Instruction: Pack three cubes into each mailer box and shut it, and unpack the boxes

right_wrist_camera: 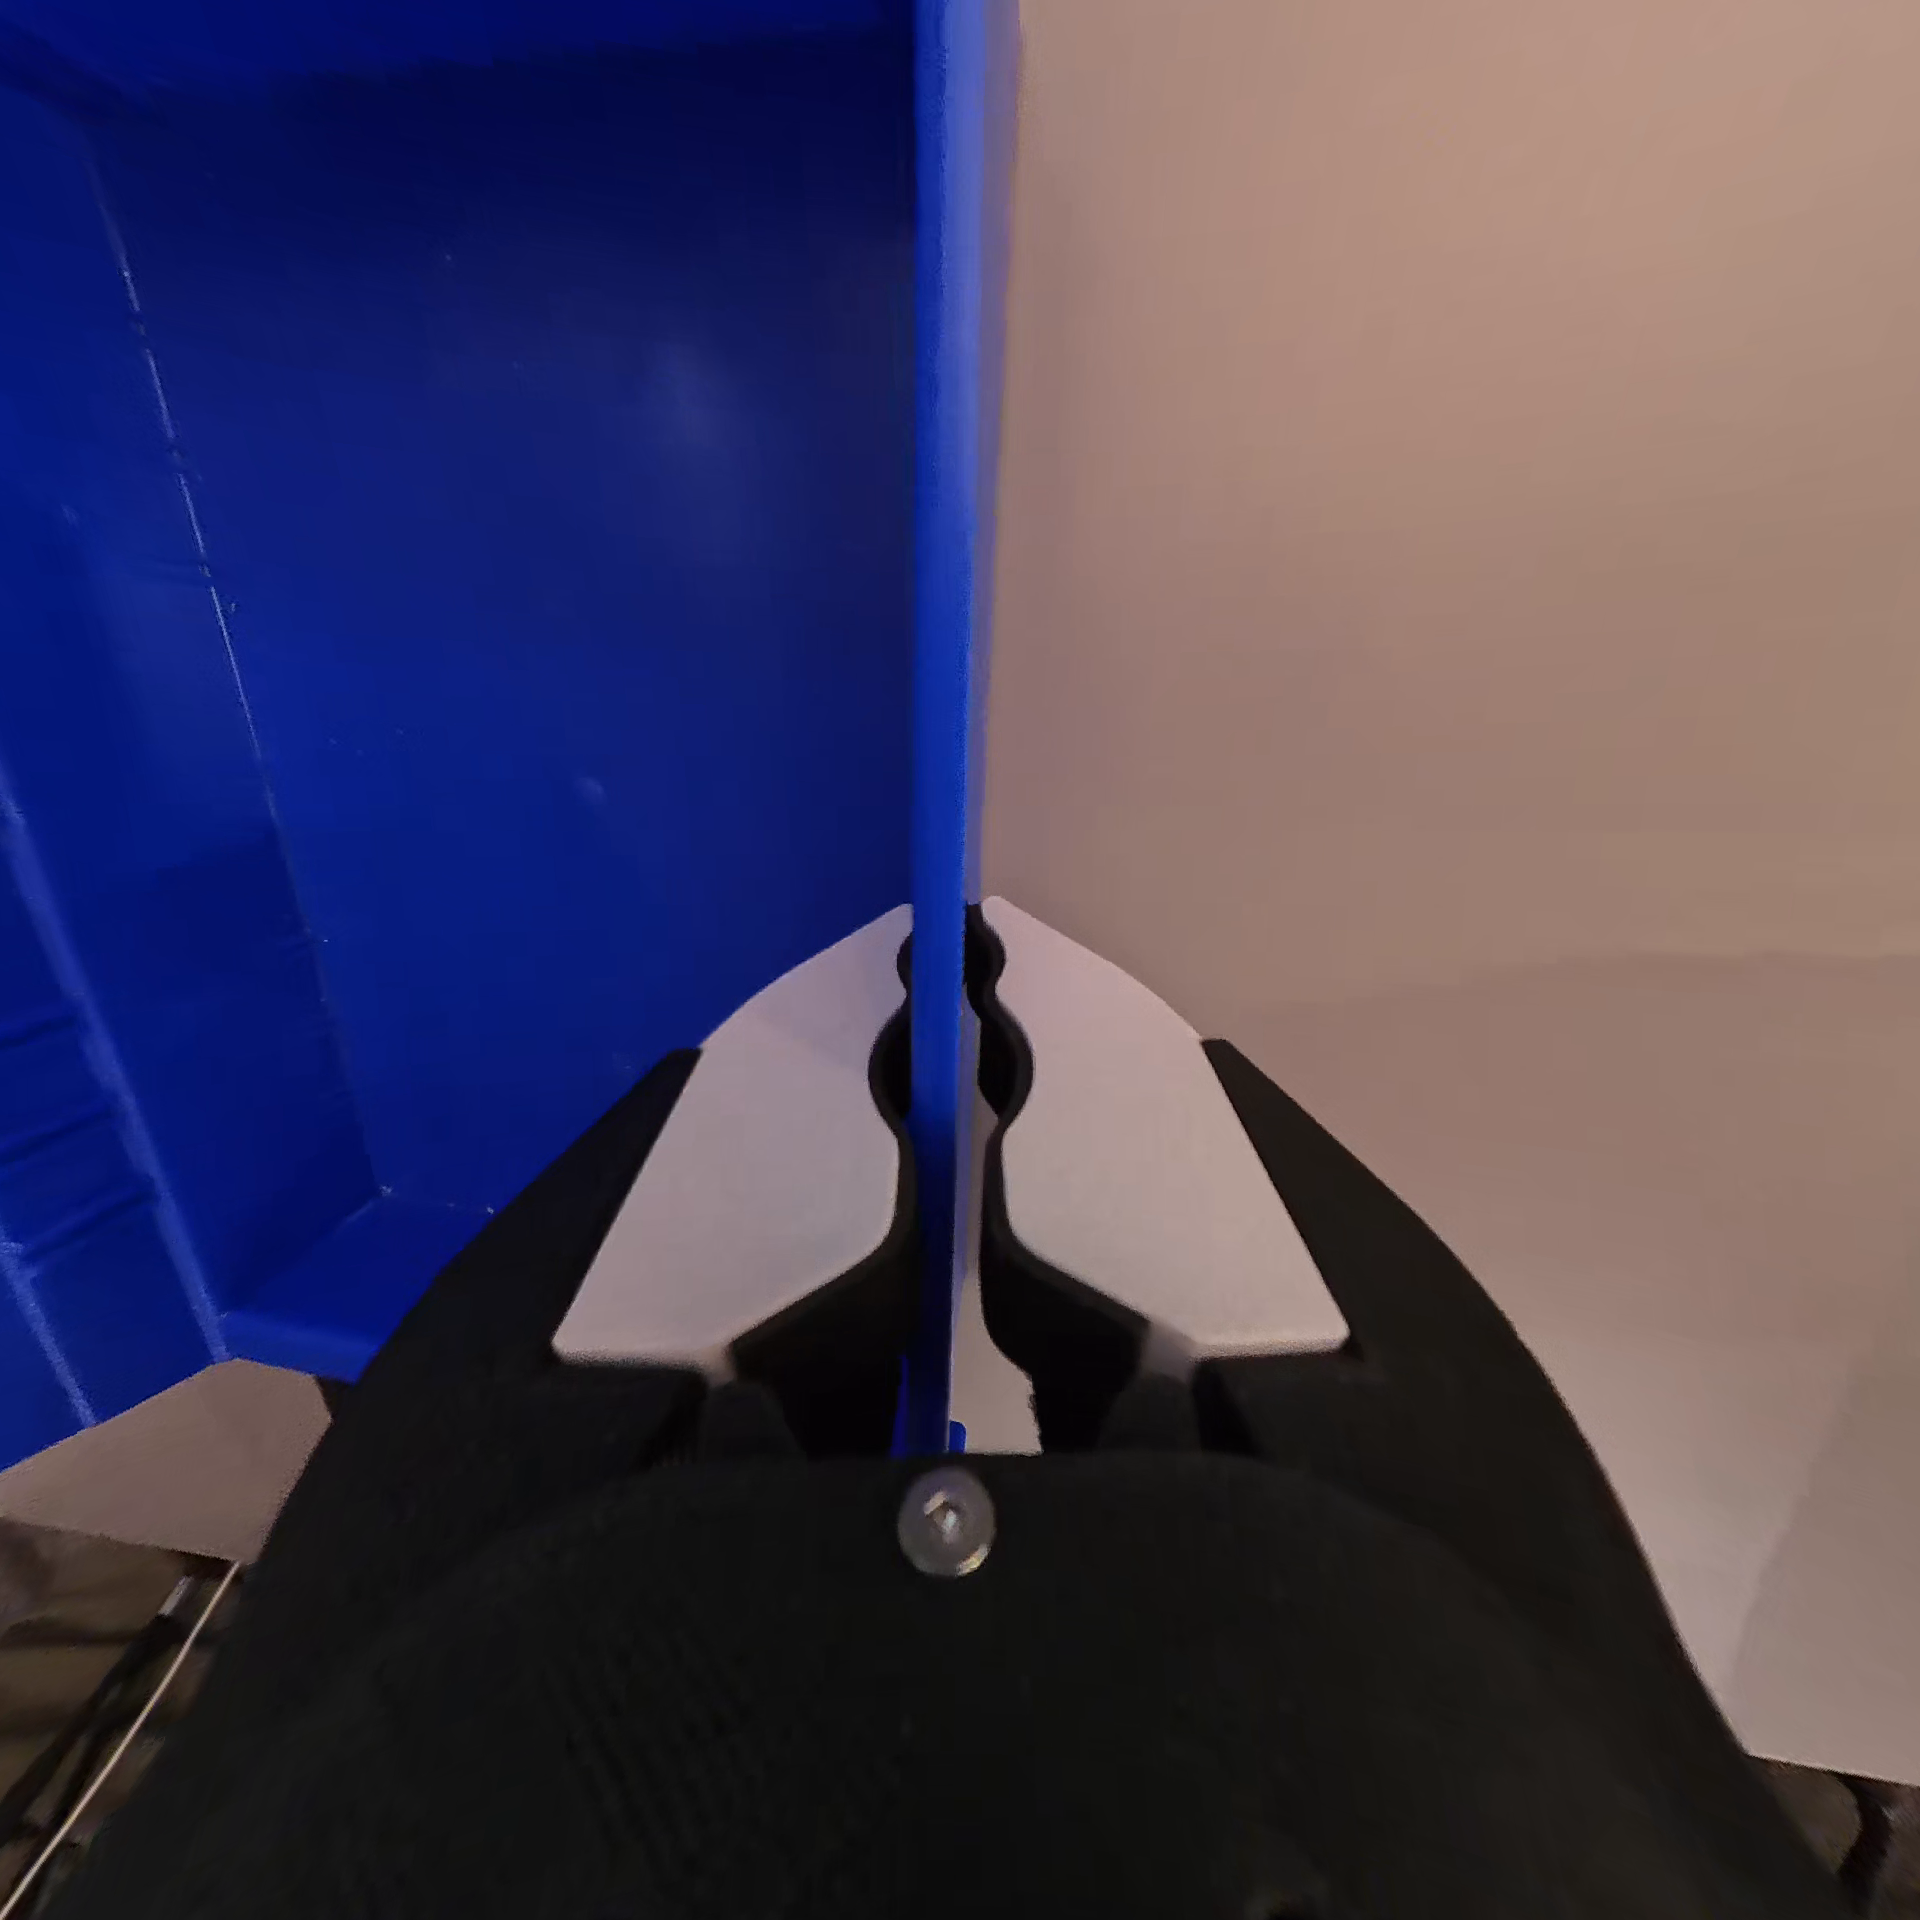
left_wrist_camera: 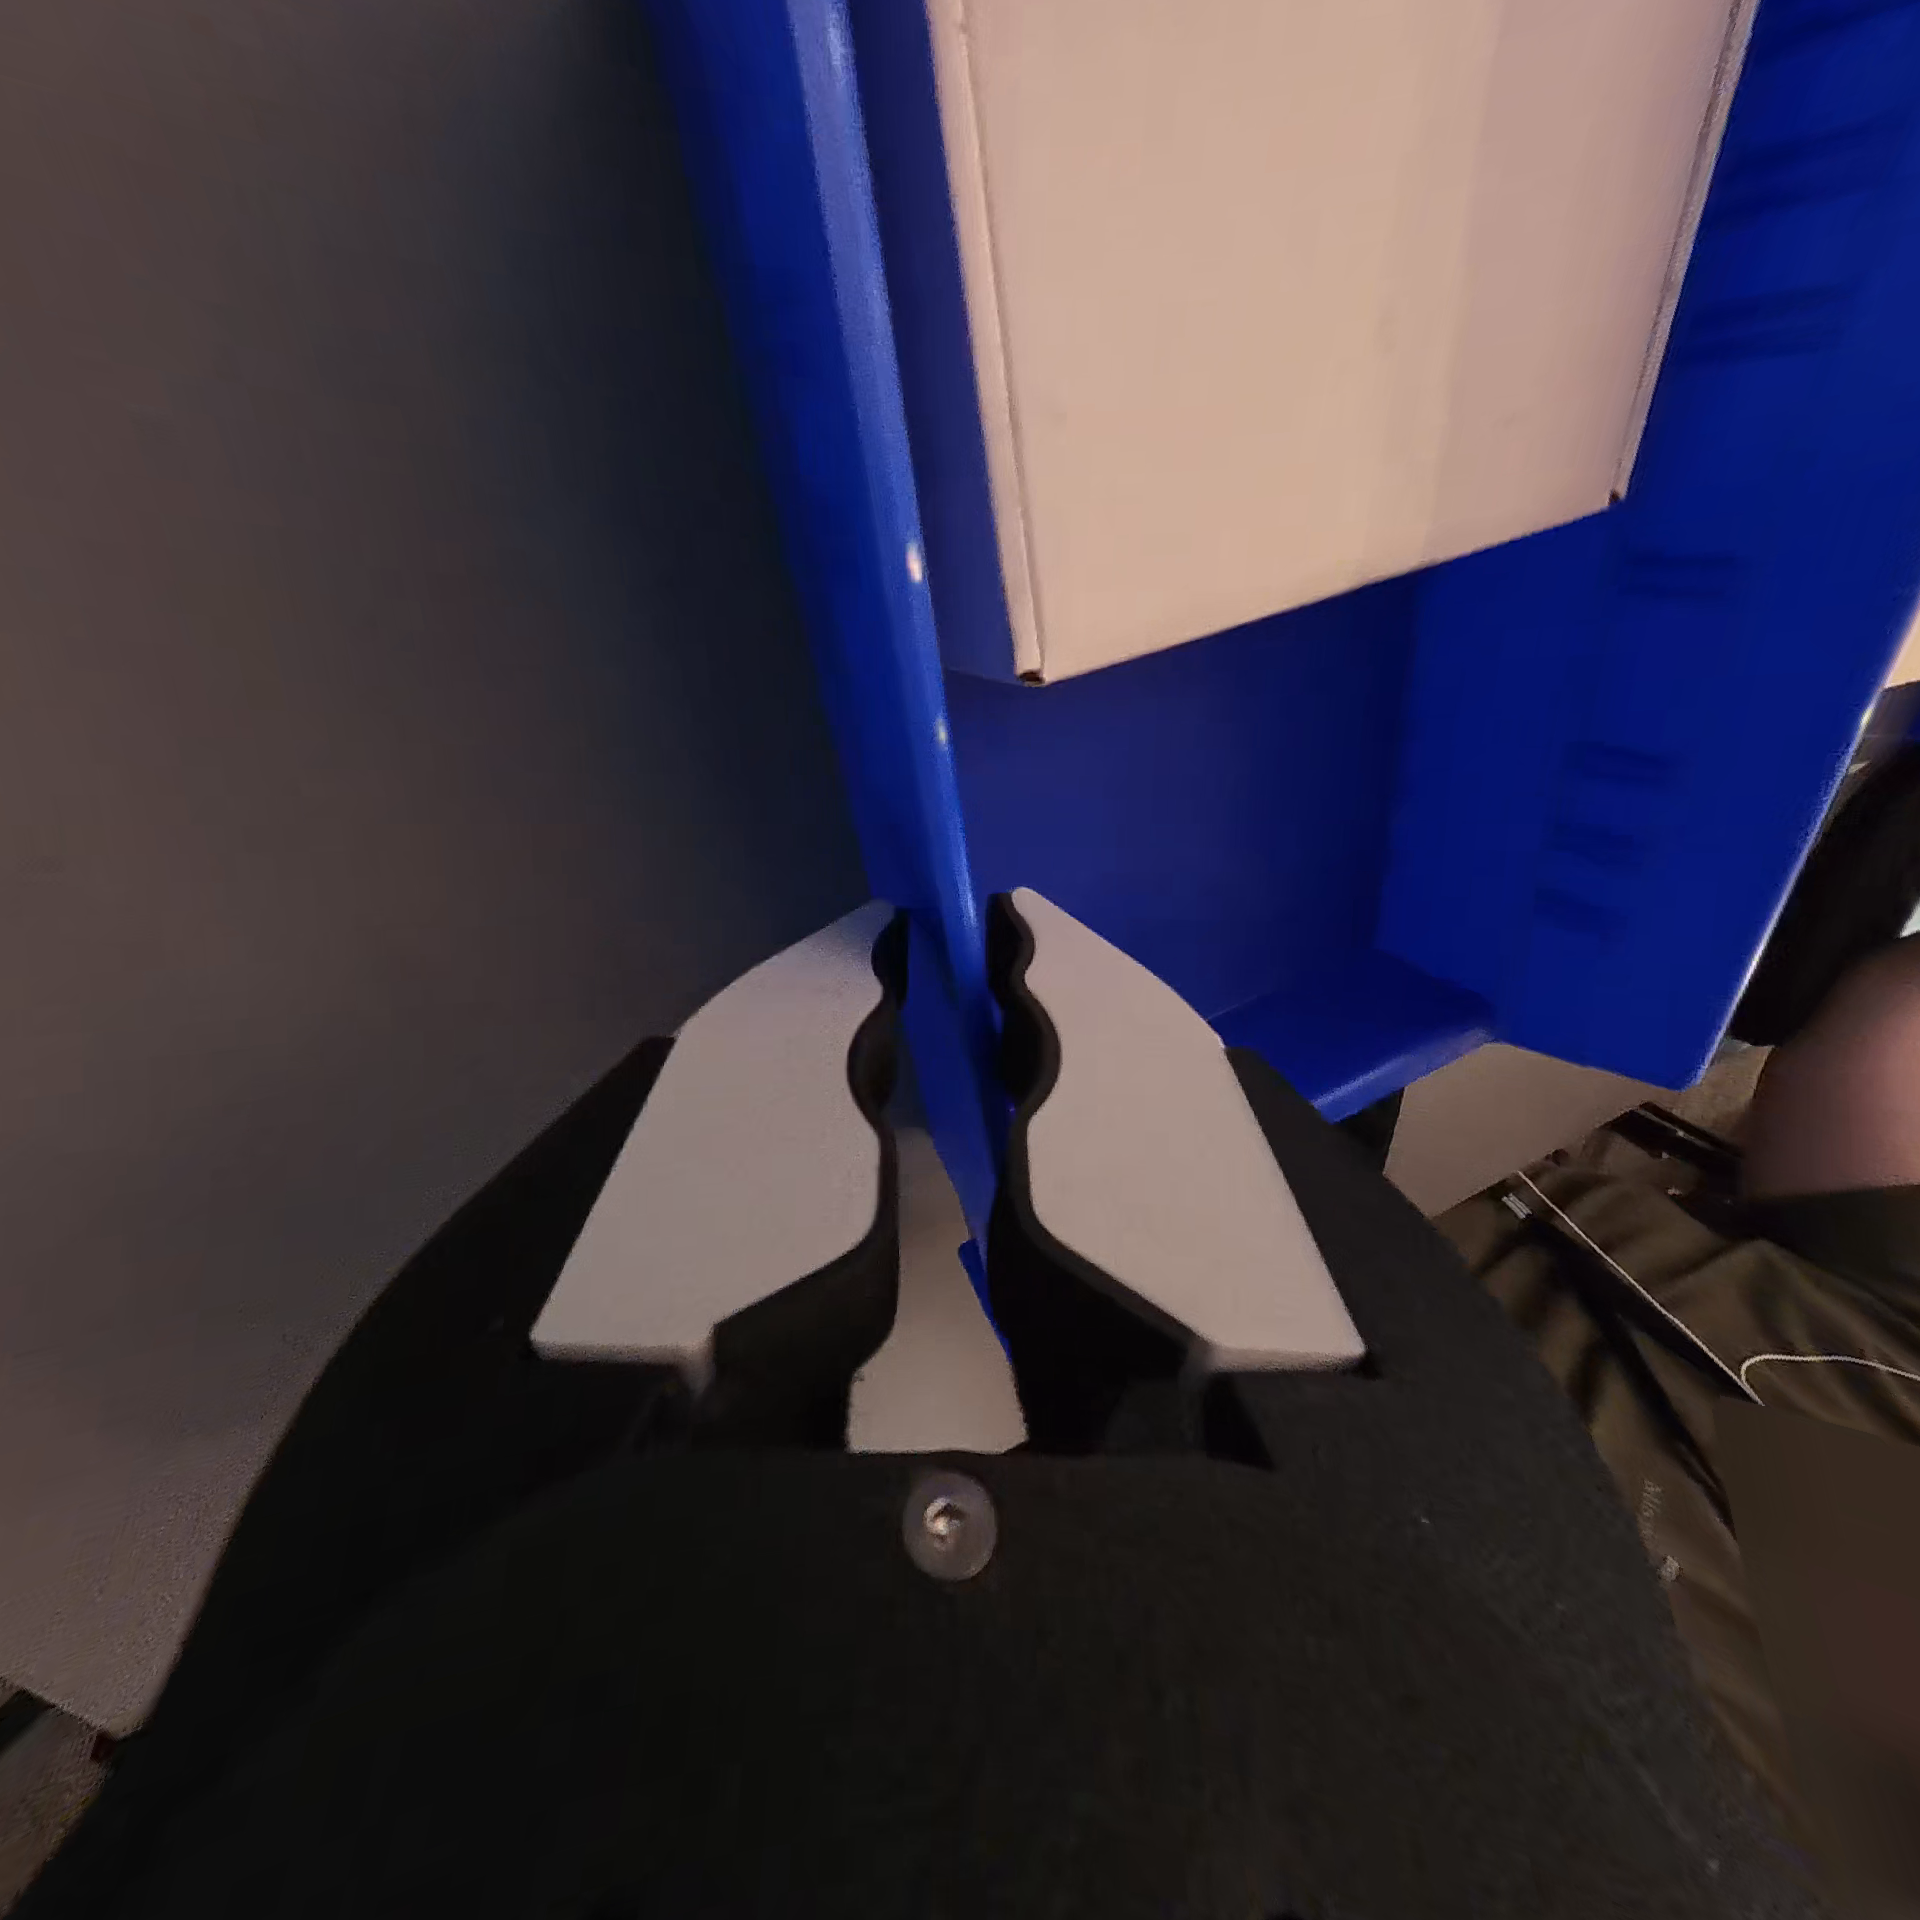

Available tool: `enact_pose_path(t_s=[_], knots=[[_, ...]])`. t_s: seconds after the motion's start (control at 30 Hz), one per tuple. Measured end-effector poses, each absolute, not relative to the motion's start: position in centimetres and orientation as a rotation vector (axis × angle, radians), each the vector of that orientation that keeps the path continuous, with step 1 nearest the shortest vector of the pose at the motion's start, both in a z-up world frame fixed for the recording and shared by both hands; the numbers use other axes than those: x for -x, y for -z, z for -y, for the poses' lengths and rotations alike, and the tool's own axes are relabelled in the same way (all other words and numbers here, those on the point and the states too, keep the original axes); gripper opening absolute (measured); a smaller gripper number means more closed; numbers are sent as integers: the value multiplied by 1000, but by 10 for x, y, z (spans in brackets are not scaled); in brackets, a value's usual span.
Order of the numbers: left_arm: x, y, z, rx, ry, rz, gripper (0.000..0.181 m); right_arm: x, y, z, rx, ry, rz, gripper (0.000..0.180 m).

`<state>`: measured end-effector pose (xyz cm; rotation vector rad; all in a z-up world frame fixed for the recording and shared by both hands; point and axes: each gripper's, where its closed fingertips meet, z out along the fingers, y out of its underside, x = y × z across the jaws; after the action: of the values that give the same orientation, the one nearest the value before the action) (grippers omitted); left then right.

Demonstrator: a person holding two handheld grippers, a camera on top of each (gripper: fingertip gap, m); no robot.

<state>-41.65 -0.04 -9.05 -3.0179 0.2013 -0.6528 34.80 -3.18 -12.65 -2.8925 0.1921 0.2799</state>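
1. Two grippers, each closed on a wall of one blue bin [left_wrist_camera: 1195, 831]: left gripper [left_wrist_camera: 945, 914] at centre frame, right gripper [right_wrist_camera: 940, 920] likewise.
2. One white mailer box [left_wrist_camera: 1299, 312], upper right of the left wrist view, lid shut, lying inside the bin.
3. Cubes: none visible.
4. Step, judged: carrying or tipping the bin; next move calls for level, matched hands.
5. Writing: none readable on bin or box.

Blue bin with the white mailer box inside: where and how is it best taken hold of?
By its thin side walls, one tool per side from the rim edge. The left tool and right tool each pinch a wall of the blue bin; the mailer box lies inside.
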Motion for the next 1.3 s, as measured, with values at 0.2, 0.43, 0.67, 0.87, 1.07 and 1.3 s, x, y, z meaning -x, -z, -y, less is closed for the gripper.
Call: enact_pose_path(t_s=[0.2,0.43,0.67,0.87,1.07,1.3], knots=[[445,90,-10,2998,423,-197,6,-360,126,34,2885,-265,-134,7],[461,90,-7,2992,379,-85,5,-373,126,35,2873,-266,-112,7],[468,89,-6,2952,407,4,6,-383,126,36,2861,-240,-135,7],[466,76,-13,2790,498,23,9,-385,116,30,2775,-262,-201,18],[447,-26,-19,2290,574,-134,14,-397,44,36,2550,-70,-295,29],[278,-81,30,1789,548,-739,66,-285,-118,1,1831,-27,230,36]])
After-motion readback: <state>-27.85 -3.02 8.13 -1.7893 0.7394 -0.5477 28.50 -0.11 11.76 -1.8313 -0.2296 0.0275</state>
